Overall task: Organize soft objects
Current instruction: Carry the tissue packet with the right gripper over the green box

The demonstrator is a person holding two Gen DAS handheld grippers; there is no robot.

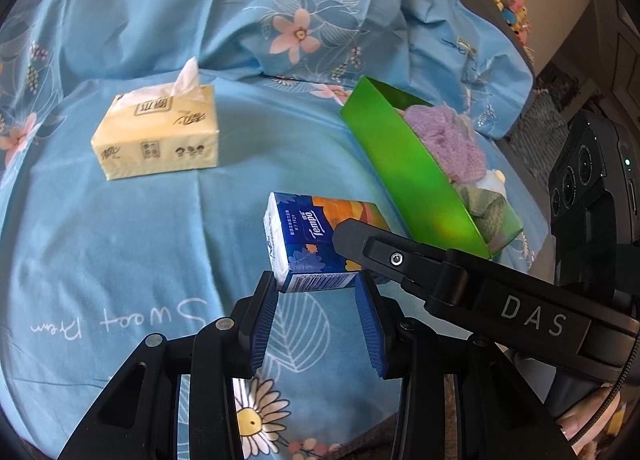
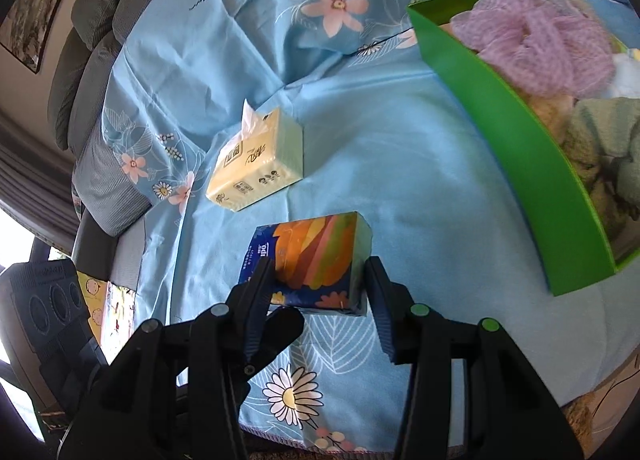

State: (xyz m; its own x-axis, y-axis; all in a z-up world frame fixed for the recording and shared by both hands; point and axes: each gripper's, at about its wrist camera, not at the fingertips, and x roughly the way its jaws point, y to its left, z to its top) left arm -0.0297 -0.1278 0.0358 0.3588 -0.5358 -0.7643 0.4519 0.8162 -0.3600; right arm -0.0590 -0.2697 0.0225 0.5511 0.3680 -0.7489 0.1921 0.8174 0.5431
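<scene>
The blue Tempo tissue pack [image 1: 316, 244] sits on the blue floral sheet [image 1: 120, 240], with both tools at it. The left tool [image 1: 318, 286] has its fingers spread either side of the pack's near end — whether they press it cannot be told. The right tool [image 2: 320, 280] straddles the pack, its blue pads against both sides. The yellow tissue pack [image 1: 158, 136] lies apart; the green box [image 1: 404, 168] holds a purple knit [image 1: 448, 140] and other soft items.

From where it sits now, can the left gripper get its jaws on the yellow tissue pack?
Probably not directly: the blue Tempo pack sits between the left gripper's jaws, with the yellow tissue pack farther off.
</scene>
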